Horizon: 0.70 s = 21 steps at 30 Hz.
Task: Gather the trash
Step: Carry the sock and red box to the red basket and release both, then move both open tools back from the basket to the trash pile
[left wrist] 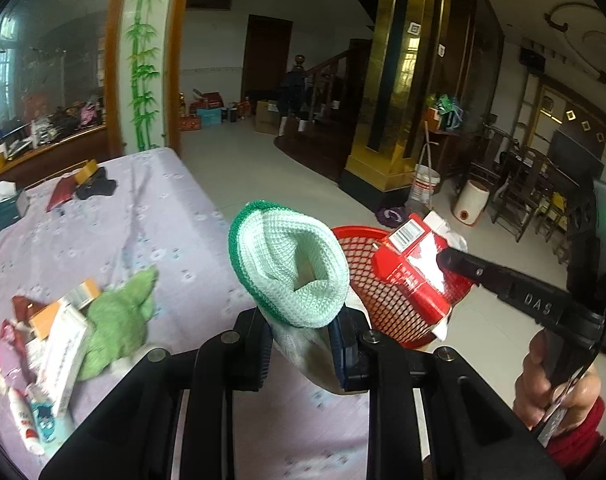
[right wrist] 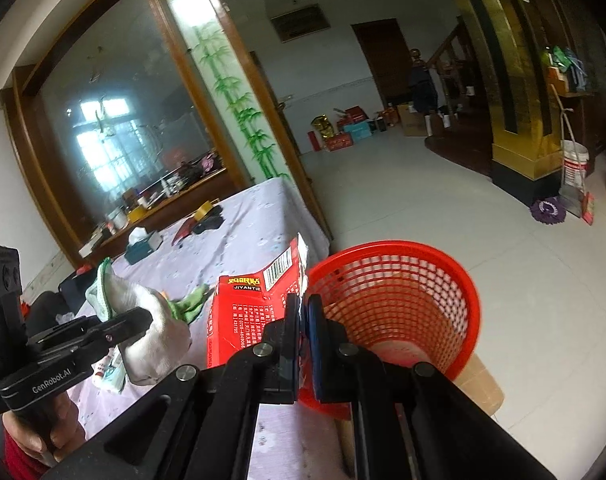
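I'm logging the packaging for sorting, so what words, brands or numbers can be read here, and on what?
"JIYANTIE": red packet in the right tongs, under yellow characters I can't make out.
"GenRobot.AI": body of the left tongs.
"DAS": arm of the right tongs.
Barcode digits and fine white print on the packet: too small.
Boxes and tube on the purple cloth: blurred.

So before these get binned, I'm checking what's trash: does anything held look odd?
Yes: the left gripper is shut on a knitted glove, clothing rather than rubbish. The red packet in the right gripper looks torn open.
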{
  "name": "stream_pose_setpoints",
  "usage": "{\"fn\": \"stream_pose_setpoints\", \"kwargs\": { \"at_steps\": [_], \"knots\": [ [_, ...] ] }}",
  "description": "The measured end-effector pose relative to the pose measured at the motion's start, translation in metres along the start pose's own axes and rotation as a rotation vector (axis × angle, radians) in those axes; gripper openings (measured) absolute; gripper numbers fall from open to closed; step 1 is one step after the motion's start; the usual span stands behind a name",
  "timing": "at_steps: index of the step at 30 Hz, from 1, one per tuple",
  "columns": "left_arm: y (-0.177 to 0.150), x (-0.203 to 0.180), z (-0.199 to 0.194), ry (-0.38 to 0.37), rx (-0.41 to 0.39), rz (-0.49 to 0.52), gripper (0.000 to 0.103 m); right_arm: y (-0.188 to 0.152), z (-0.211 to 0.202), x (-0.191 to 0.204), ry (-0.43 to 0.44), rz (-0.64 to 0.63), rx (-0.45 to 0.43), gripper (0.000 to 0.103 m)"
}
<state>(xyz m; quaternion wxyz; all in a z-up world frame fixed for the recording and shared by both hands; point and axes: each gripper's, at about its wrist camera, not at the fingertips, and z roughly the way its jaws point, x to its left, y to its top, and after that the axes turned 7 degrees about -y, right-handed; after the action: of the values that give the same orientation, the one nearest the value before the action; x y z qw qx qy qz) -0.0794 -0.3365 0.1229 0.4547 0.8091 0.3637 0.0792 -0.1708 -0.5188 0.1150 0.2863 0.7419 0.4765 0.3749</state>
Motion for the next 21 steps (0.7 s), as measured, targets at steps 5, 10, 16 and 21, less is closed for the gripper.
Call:
{"fn": "stream_pose_setpoints", "kwargs": {
  "at_steps": [5,10,16,21],
  "knots": [
    [0.013,-0.015,0.029,-0.05,0.016,0.002,0.023,0.004,0.001,-0.016,-0.05,0.016,-0.009,0.005],
    [0.022,-0.029,0.066,-0.08,0.046,0.003,0.024,0.01,0.013,-0.036,-0.104,0.036,0.01,0.005],
    [0.026,-0.034,0.101,-0.065,0.069,-0.018,0.062,0.017,0.032,-0.055,-0.168,0.05,0.032,0.008],
    [0.023,-0.031,0.094,-0.061,0.062,-0.019,0.064,0.018,0.031,-0.067,-0.161,0.083,0.023,0.041]
  ]
}}
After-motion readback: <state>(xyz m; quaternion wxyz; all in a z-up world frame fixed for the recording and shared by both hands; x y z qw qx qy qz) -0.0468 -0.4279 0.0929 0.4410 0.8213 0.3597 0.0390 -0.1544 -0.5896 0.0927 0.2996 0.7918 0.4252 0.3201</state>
